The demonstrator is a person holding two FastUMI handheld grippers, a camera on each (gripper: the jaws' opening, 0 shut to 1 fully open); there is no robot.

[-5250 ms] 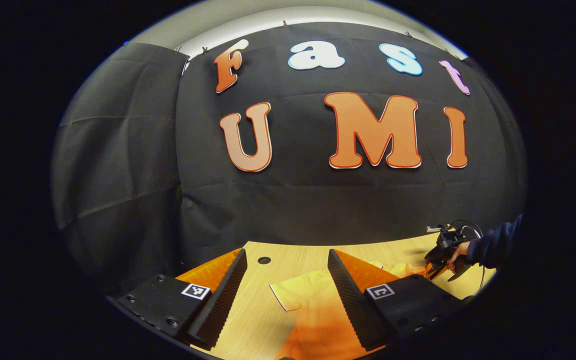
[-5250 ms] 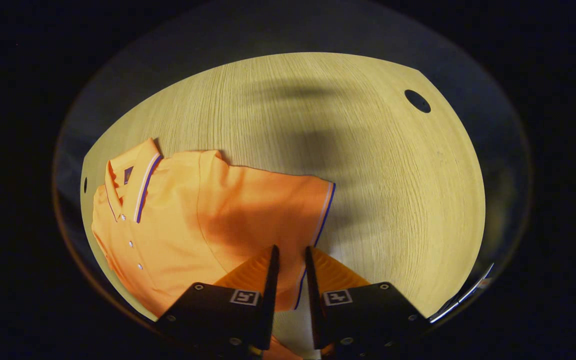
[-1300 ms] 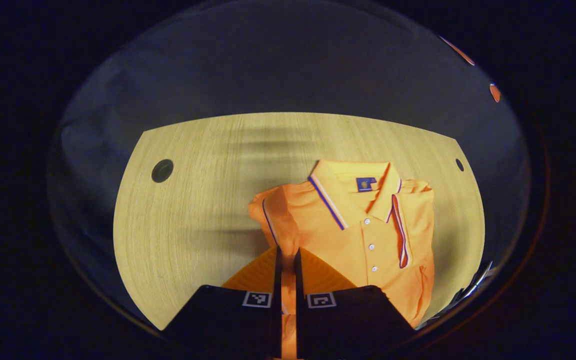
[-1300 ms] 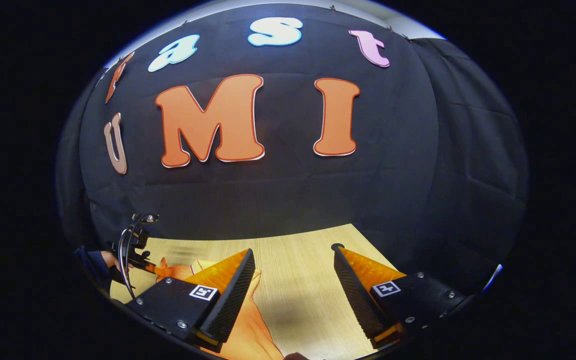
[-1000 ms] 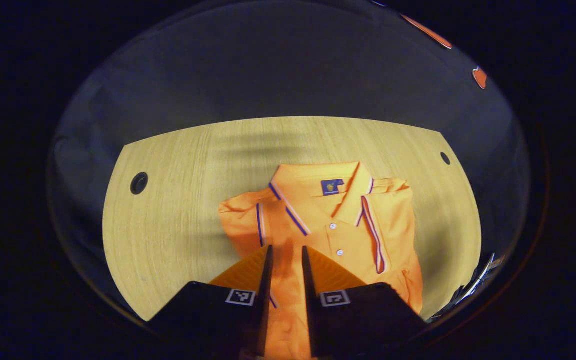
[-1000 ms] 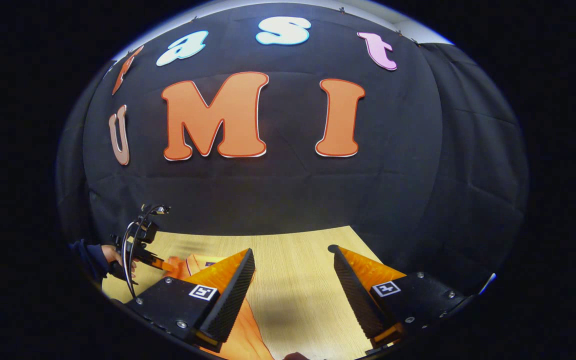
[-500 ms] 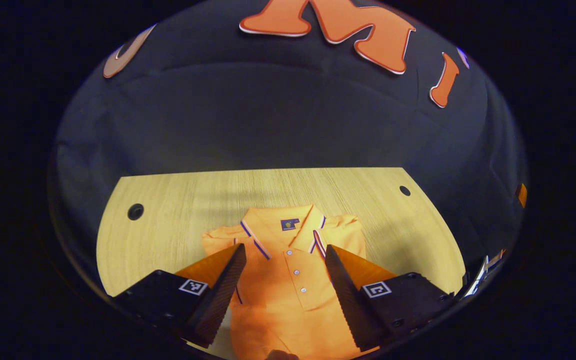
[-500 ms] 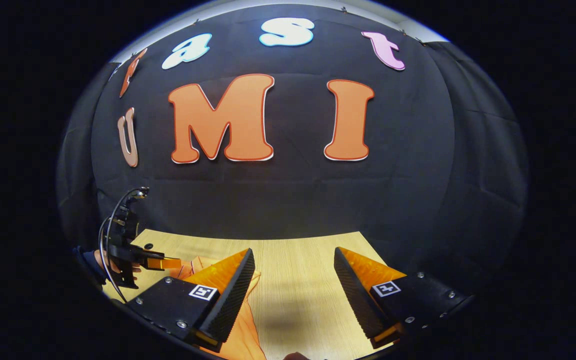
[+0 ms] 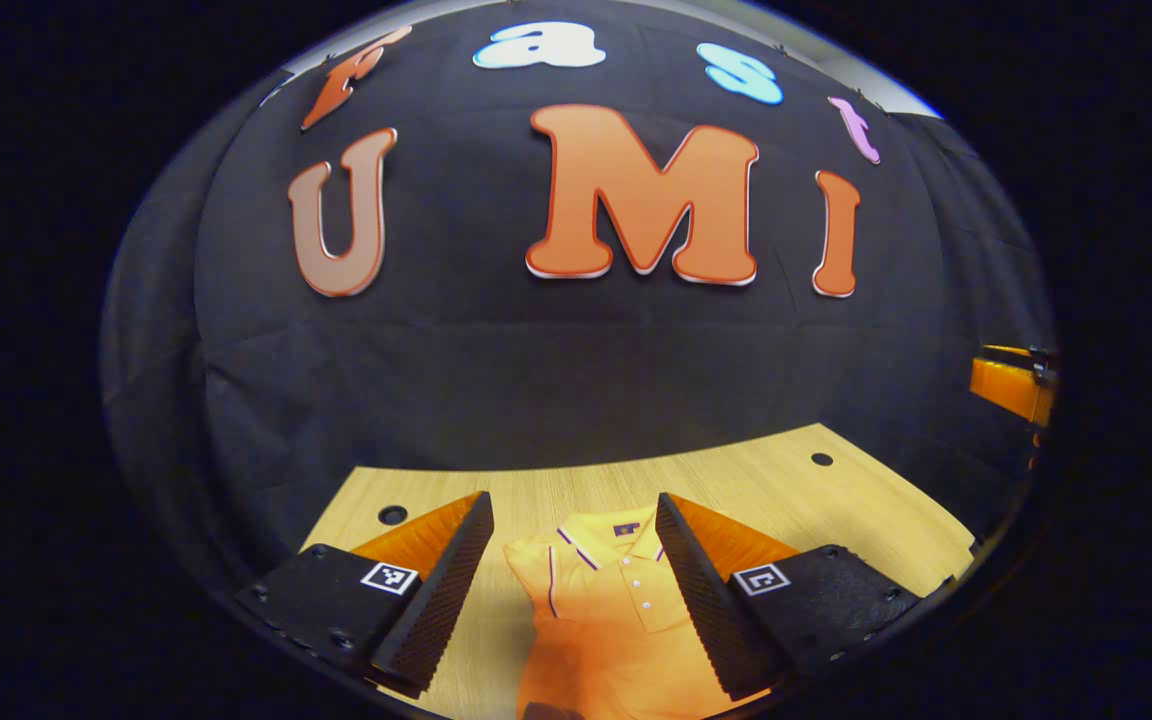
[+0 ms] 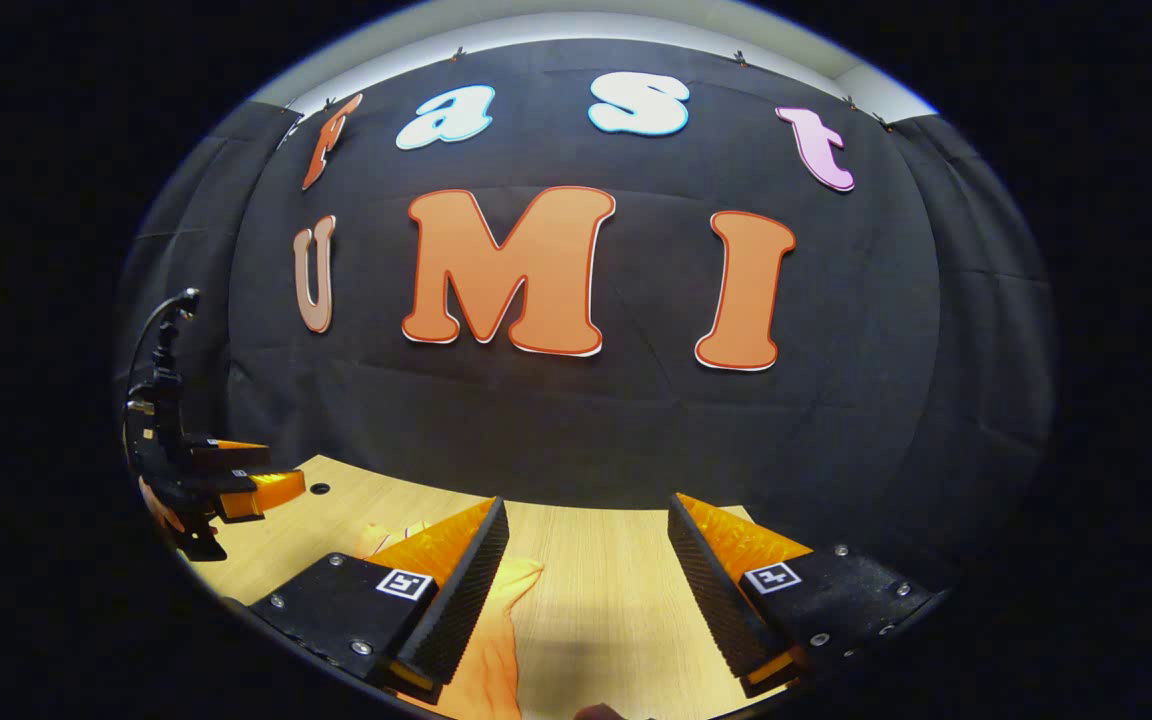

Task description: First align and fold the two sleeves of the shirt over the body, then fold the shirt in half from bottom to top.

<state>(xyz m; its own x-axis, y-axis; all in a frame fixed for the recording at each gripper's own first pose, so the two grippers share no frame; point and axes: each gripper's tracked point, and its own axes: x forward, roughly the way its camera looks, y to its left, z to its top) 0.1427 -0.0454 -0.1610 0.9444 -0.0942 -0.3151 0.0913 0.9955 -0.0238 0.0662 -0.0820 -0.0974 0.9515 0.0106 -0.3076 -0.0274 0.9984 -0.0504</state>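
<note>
**Both grippers raised and released above the shirt**

In the left gripper view, the left gripper [image 9: 570, 580] stands spread wide, grasping nothing, its ridged inner faces well apart. Between and just past its fingers lies the orange shirt [image 9: 601, 620] on the pale wood-grain worktop [image 9: 766, 480]: a polo with a striped collar, a buttoned placket and a small dark tag inside the neck. One sleeve [image 9: 534, 570] is folded over the body, its striped cuff edge running down the chest. Round holes sit in the worktop farther out to either side. At the far right edge of this view a bit of the right gripper shows.

In the right gripper view, the right gripper [image 10: 586, 590] is likewise spread and empty. A soft orange edge of the shirt peeks beside its left finger. Off to its left, higher up, the left gripper hangs over the worktop, with cable looping above it.
</note>
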